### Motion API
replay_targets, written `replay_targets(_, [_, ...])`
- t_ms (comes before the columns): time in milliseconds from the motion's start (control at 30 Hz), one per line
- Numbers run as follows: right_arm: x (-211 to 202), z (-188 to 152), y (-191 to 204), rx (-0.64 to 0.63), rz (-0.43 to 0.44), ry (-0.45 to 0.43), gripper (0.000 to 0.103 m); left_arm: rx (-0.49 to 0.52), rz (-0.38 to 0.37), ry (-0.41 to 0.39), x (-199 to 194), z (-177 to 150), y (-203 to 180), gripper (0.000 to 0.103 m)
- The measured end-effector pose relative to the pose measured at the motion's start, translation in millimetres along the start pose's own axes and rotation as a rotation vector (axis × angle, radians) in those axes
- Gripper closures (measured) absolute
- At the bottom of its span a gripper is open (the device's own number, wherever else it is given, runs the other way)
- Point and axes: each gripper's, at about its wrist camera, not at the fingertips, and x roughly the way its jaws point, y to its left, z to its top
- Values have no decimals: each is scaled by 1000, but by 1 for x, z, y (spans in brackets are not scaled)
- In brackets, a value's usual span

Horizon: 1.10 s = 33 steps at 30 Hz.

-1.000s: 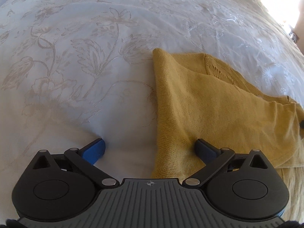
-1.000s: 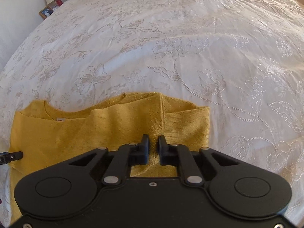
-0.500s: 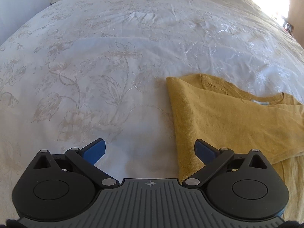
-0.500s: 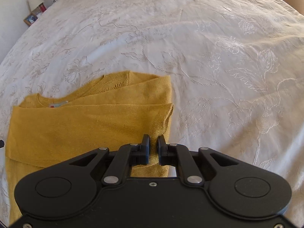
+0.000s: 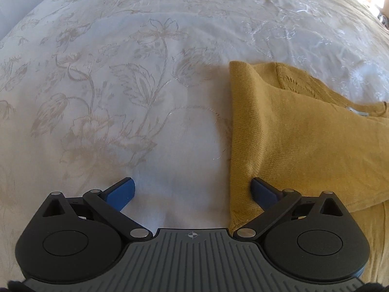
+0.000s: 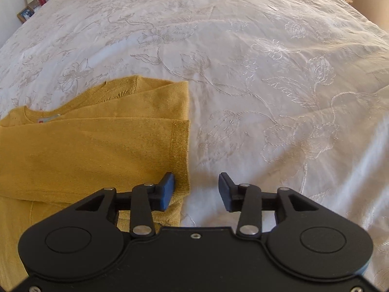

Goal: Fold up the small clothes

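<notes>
Right wrist view: right hand-held gripper (image 6: 196, 191) has just been opening, jaws parted over yellow sweater (image 6: 97, 150).

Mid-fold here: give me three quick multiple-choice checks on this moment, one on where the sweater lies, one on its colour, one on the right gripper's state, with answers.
1. In the right wrist view, where does the sweater lie on the bed?
A. Lower left
B. Upper right
C. Under a pillow

2. What colour is the sweater?
A. Navy
B. Mustard yellow
C. Pink

3. How does the right gripper stand?
A. Shut on the cuff
B. Open, gripping nothing
C. Shut on the bedspread

Answers:
1 A, the knit fills the lower left of that view, with white bedspread to the right.
2 B, it is yellow in both views.
3 B, its jaws have just been opening; one pad sits over the cuff edge, the other over the bedspread, and neither presses the cloth.
</notes>
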Motion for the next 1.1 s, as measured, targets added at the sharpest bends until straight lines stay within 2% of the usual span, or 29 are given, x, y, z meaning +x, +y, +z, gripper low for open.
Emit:
replay_targets(67, [-9, 1, 1, -2, 1, -35, 40, 12, -13, -35, -14, 4, -3, 1])
replay_targets(133, [-18, 4, 6, -10, 27, -84, 27, 27, -22, -96, -31, 8, -9, 1])
replay_targets(233, [-24, 10, 21, -64, 48, -133, 24, 59, -48, -162, -46, 20, -22, 1])
replay_targets(367, [-19, 17, 43, -112, 96, -150, 24, 93, -59, -180, -36, 35, -44, 1])
replay_targets(467, [-16, 20, 53, -120, 126, -147, 24, 143, 2, -170, -16, 41, -52, 1])
replay_targets(600, [-18, 20, 60, -143, 155, -152, 24, 186, 177, -110, 11, 38, -34, 0])
replay_targets(700, [-20, 20, 63, -167, 160, -159, 24, 161, 128, -87, 20, 37, -11, 0])
replay_targets(800, [-21, 21, 64, -181, 167, -169, 20, 181, 159, -106, 11, 40, -14, 0])
replay_targets(867, [-19, 23, 65, -182, 176, -171, 14, 133, 169, -144, -3, 43, -18, 1])
replay_targets(933, [-16, 24, 67, -187, 184, -171, 13, 65, 114, -186, -19, 44, -22, 1])
replay_targets(967, [-14, 24, 69, -192, 187, -168, 12, 34, 58, -197, -25, 44, -26, 1])
replay_targets(1033, [-11, 24, 74, -201, 198, -162, 9, 18, -37, -191, -31, 45, -39, 0])
replay_targets(1100, [-7, 24, 80, -211, 212, -156, 8, 21, -83, -188, -32, 43, -54, 0])
